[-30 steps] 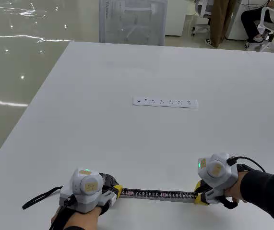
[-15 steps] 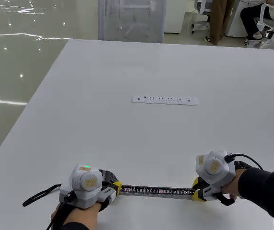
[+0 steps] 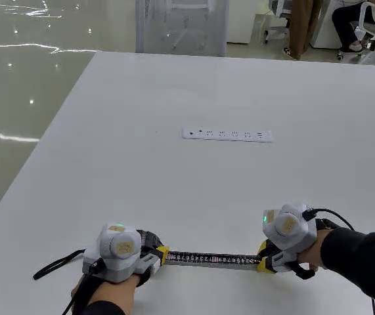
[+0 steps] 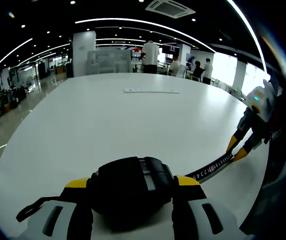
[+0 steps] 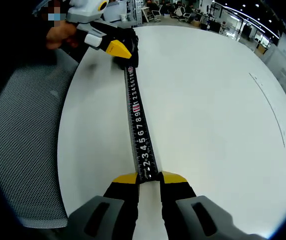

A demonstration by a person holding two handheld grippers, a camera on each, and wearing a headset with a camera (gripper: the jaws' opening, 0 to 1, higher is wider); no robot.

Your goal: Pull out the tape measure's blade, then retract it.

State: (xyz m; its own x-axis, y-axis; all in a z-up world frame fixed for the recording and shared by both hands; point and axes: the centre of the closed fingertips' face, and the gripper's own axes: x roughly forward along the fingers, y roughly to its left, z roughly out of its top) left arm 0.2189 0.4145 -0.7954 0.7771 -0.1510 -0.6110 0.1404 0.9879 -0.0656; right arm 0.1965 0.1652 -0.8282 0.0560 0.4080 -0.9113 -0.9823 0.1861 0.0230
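Near the bench's [image 3: 141,177] front edge, our left tongs [image 4: 132,181] squeeze the case [image 3: 149,245] and our right tongs [image 5: 149,178] pinch the blade [image 5: 138,125] tip. We think the blade is thin and springy, so hold it tight.

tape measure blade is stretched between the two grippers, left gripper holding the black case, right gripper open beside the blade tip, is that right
Not quite: the right gripper is not open. The right gripper view shows its jaws shut on the tip of the blade. The rest holds: the blade runs between the two grippers, and the left gripper holds the black case.
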